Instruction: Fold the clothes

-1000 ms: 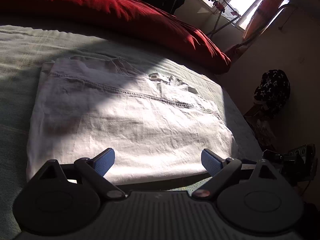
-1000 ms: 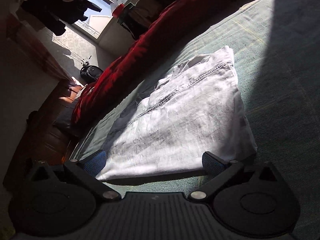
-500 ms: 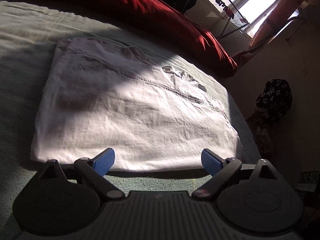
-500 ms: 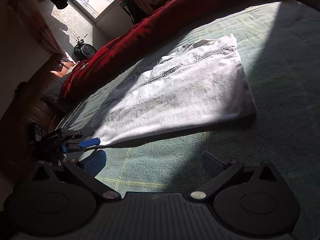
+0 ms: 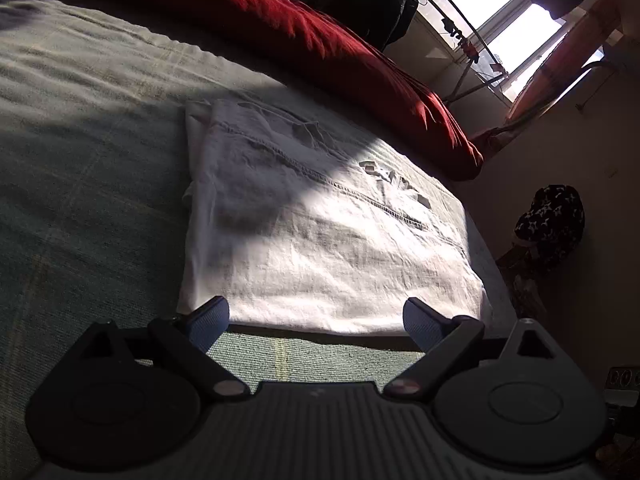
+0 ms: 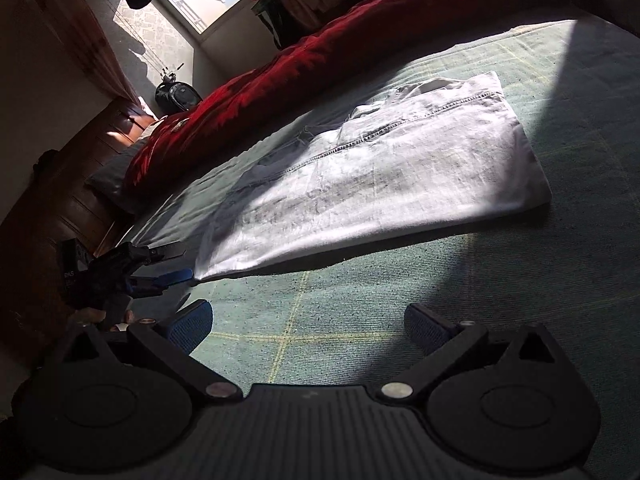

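I have the folded white garment [image 5: 320, 248] lying flat on the green bedspread [image 5: 80, 200], a neat rectangle with a stitched seam running across its far part and sunlight falling over most of it. Its near edge lies just ahead of my left gripper [image 5: 316, 316], whose blue-padded fingers [image 5: 208, 318] stand wide apart with nothing between them; the left pad sits over the garment's near left corner, though I cannot tell whether it touches. From the right wrist view the same garment [image 6: 400, 172] lies well ahead of my right gripper [image 6: 308, 322], which is also spread wide and empty, with a broad strip of bare bedspread [image 6: 400, 300] between fingers and cloth (plenty of room there). The left gripper [image 6: 160, 268] shows in that view at the garment's near left corner, close to the bedspread's left edge. A red duvet [image 5: 320, 40] lies bunched along the far side of the bed, apart from the garment's far edge. To the right of the garment the bedspread is open toward its right edge.
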The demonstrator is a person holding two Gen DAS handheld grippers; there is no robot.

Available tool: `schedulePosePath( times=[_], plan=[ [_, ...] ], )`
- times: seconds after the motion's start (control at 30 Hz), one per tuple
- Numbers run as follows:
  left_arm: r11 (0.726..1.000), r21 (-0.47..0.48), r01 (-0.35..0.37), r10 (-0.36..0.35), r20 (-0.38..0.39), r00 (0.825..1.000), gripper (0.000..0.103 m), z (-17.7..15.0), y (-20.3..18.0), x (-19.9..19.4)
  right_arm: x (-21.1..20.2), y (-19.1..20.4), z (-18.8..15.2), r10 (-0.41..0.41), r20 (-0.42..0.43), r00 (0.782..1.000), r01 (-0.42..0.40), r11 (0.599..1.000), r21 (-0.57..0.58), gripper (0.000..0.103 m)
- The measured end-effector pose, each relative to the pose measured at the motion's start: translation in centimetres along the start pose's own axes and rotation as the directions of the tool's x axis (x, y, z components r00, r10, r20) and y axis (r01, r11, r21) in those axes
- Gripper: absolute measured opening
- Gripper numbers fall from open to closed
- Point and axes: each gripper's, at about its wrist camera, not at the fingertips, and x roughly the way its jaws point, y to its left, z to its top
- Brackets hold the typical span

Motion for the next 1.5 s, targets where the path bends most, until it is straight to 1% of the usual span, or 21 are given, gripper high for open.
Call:
schedulePosePath(
  times=[0.1, 0.23, 0.5, 0.63, 0.73, 0.8, 0.87, 0.9, 0.97, 1.0, 1.07, 1.1, 1.17, 1.2, 1.27, 1.33, 1.37, 1.4, 1.43, 1.47, 1.5],
  plan=[
    [1.0, 0.018, 0.003, -0.003, -0.002, 1.0, 0.094, -0.1, -0.4, -0.3, 1.1, 1.5, 0.8, 0.05, 0.0, 0.999, -0.05, 0.999, -0.016, 0.103],
    [1.0, -0.01, -0.02, 0.02, -0.013, 1.0, 0.094, 0.0, -0.2, 0.2, 3.6, 2.8, 2.1, 0.125, -0.004, 0.992, -0.125, 0.992, -0.026, 0.103],
    [0.998, 0.024, -0.059, 0.06, -0.05, 0.997, 0.094, 0.4, -1.5, 1.3, 9.2, 4.1, 4.3, 0.163, -0.029, 0.986, -0.165, 0.984, -0.072, 0.103],
    [0.996, 0.067, -0.063, 0.066, -0.052, 0.996, 0.094, 0.9, -2.3, 1.9, 12.1, 3.5, 5.4, 0.168, -0.047, 0.985, -0.17, 0.984, -0.059, 0.103],
    [0.992, 0.094, -0.085, 0.091, -0.061, 0.994, 0.094, 1.2, -2.7, 2.7, 13.8, 2.4, 5.6, 0.123, -0.084, 0.989, -0.129, 0.989, -0.067, 0.103],
    [0.987, 0.134, -0.088, 0.097, -0.063, 0.993, 0.093, 1.1, -3.0, 2.9, 14.1, 1.1, 5.4, 0.084, -0.104, 0.991, -0.091, 0.993, -0.071, 0.103],
    [0.969, 0.219, -0.117, 0.13, -0.049, 0.99, 0.094, 0.8, -3.8, 2.9, 13.2, -0.3, 5.1, 0.065, -0.101, 0.993, -0.071, 0.996, -0.062, 0.103],
    [0.951, 0.277, -0.138, 0.153, -0.033, 0.988, 0.093, 0.6, -4.4, 2.9, 12.4, -0.8, 4.9, 0.07, -0.097, 0.993, -0.076, 0.996, -0.057, 0.103],
    [0.895, 0.405, -0.186, 0.196, 0.017, 0.98, 0.093, -0.3, -5.8, 2.8, 10.2, -1.5, 4.7, 0.049, -0.084, 0.995, -0.056, 0.995, -0.083, 0.103],
    [0.854, 0.476, -0.21, 0.214, 0.045, 0.976, 0.093, -0.9, -6.7, 2.9, 9.3, -1.3, 4.8, 0.011, -0.075, 0.997, -0.021, 0.991, -0.131, 0.103],
    [0.751, 0.609, -0.256, 0.243, 0.105, 0.964, 0.094, -2.3, -8.5, 3.3, 7.6, -1.1, 4.8, -0.068, -0.05, 0.996, 0.055, 0.973, -0.226, 0.103],
    [0.686, 0.67, -0.286, 0.261, 0.141, 0.955, 0.094, -3.2, -9.5, 3.6, 7.2, -0.7, 4.9, -0.124, -0.032, 0.992, 0.11, 0.951, -0.288, 0.103],
    [0.542, 0.772, -0.334, 0.283, 0.206, 0.937, 0.094, -5.0, -11.4, 4.5, 6.7, 0.1, 4.9, -0.246, 0.019, 0.969, 0.23, 0.873, -0.43, 0.103],
    [0.478, 0.81, -0.34, 0.28, 0.227, 0.933, 0.094, -5.8, -12.1, 5.0, 6.9, 0.5, 4.9, -0.281, 0.036, 0.959, 0.263, 0.836, -0.481, 0.103],
    [0.344, 0.873, -0.346, 0.273, 0.259, 0.926, 0.094, -7.5, -13.4, 6.0, 7.6, 1.4, 4.5, -0.328, 0.055, 0.943, 0.299, 0.763, -0.574, 0.103],
    [0.198, 0.919, -0.342, 0.271, 0.285, 0.92, 0.094, -9.2, -14.6, 7.4, 9.1, 2.8, 3.7, -0.36, 0.07, 0.93, 0.309, 0.668, -0.676, 0.103],
    [0.141, 0.932, -0.335, 0.273, 0.289, 0.918, 0.094, -9.8, -15.0, 8.0, 10.0, 3.8, 3.2, -0.371, 0.083, 0.925, 0.31, 0.611, -0.729, 0.103],
    [0.088, 0.941, -0.325, 0.275, 0.291, 0.916, 0.094, -10.4, -15.2, 8.6, 10.7, 4.4, 2.7, -0.377, 0.085, 0.922, 0.303, 0.569, -0.765, 0.103],
    [0.039, 0.946, -0.323, 0.277, 0.3, 0.913, 0.094, -10.9, -15.3, 9.2, 11.7, 5.1, 2.1, -0.383, 0.086, 0.92, 0.29, 0.514, -0.807, 0.103],
    [-0.003, 0.947, -0.322, 0.28, 0.31, 0.909, 0.094, -11.3, -15.3, 9.7, 12.6, 5.7, 1.5, -0.389, 0.095, 0.916, 0.281, 0.456, -0.844, 0.103],
    [-0.028, 0.945, -0.325, 0.276, 0.319, 0.907, 0.094, -11.4, -15.3, 10.1, 13.3, 6.2, 1.1, -0.397, 0.101, 0.912, 0.275, 0.41, -0.87, 0.103]
  ],
)
